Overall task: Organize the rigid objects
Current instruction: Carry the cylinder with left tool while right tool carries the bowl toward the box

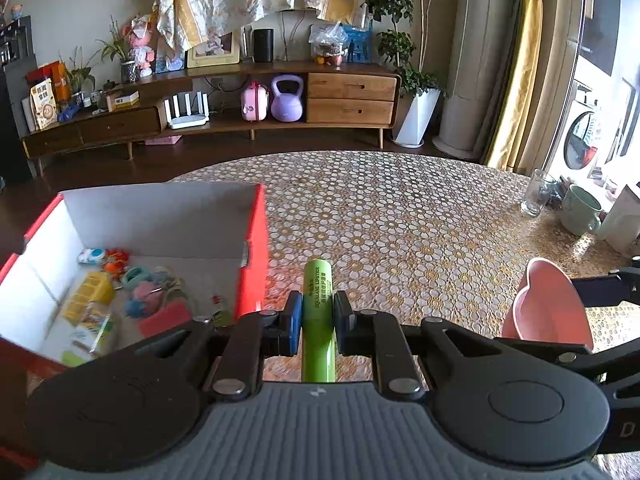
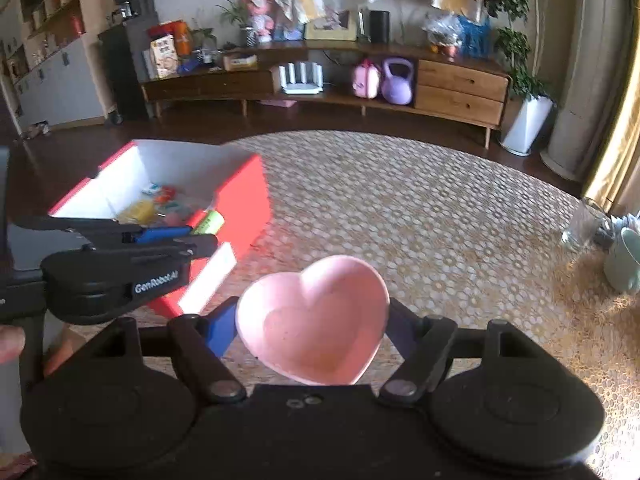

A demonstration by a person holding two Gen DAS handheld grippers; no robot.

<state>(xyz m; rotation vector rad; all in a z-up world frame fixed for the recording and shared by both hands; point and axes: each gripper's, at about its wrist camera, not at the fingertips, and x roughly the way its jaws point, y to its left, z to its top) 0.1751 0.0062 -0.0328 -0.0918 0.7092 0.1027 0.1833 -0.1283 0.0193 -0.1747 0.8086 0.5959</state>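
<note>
Green tube [image 1: 318,312]: we see a lipstick-labelled cylinder, clamped mid-length, pointing forward, just right of the box.
Pink heart dish [image 2: 316,320]: we see it gripped at both sides, tilted, hollow facing us.
Red box [image 1: 256,256]: open, white-lined, small items inside.

Green tube [image 1: 319,320]: lower end hidden behind gripper body; small print only partly legible.
Red box [image 1: 256,256]: left side cut off by frame edge; small contents too blurred to identify.
Pink heart dish [image 1: 546,304]: lower part hidden behind gripper linkage in the left view.
Glass [image 2: 580,228]: blurred.
</note>
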